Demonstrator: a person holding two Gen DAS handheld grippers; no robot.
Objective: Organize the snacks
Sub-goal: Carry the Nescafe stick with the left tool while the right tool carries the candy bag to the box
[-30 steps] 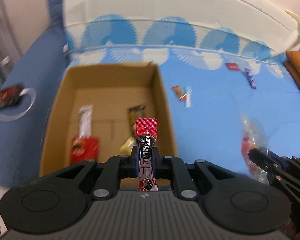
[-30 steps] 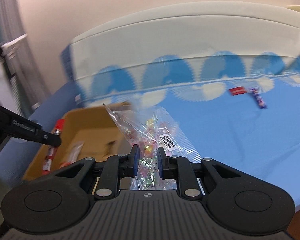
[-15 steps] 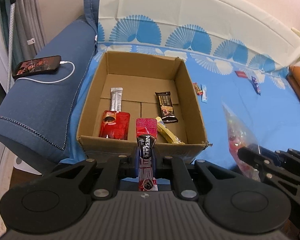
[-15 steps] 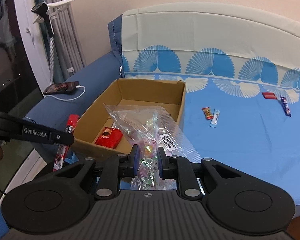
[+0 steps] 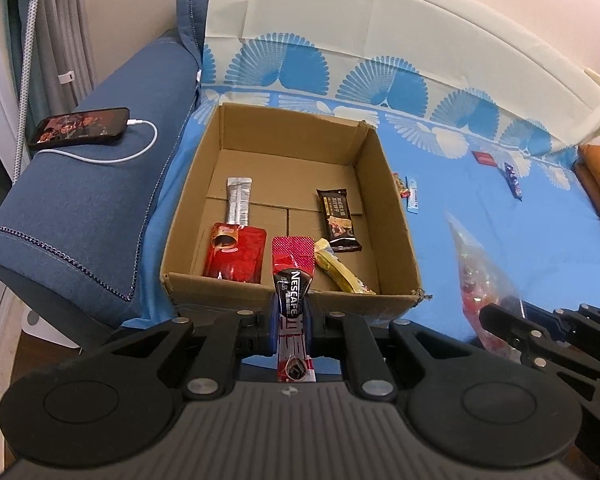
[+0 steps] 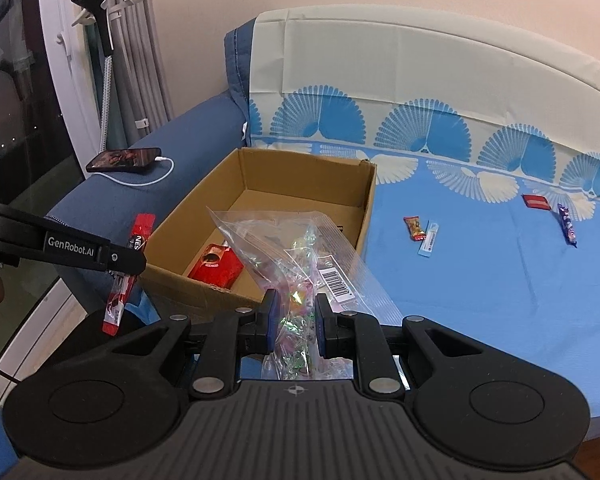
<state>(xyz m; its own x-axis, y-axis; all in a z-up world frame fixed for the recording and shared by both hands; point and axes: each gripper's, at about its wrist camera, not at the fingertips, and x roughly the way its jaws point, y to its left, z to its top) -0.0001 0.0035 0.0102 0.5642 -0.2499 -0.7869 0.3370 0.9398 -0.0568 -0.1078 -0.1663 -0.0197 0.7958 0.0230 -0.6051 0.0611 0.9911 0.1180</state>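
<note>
My left gripper is shut on a red and black Nescafe stick, held upright in front of the near wall of an open cardboard box. The box holds a red pouch, a silver stick, a dark snack bar and a yellow bar. My right gripper is shut on a clear bag of candies, held in front of the box's near right corner. The left gripper with its stick shows at left.
The box sits on a blue patterned sofa cover. Loose snacks lie on it to the right: a small red-orange candy, a light blue stick, a red packet, a dark blue bar. A phone charges on the sofa arm.
Both grippers have pulled back from the box toward its near side, still holding their items. The view has steadied after blur.
</note>
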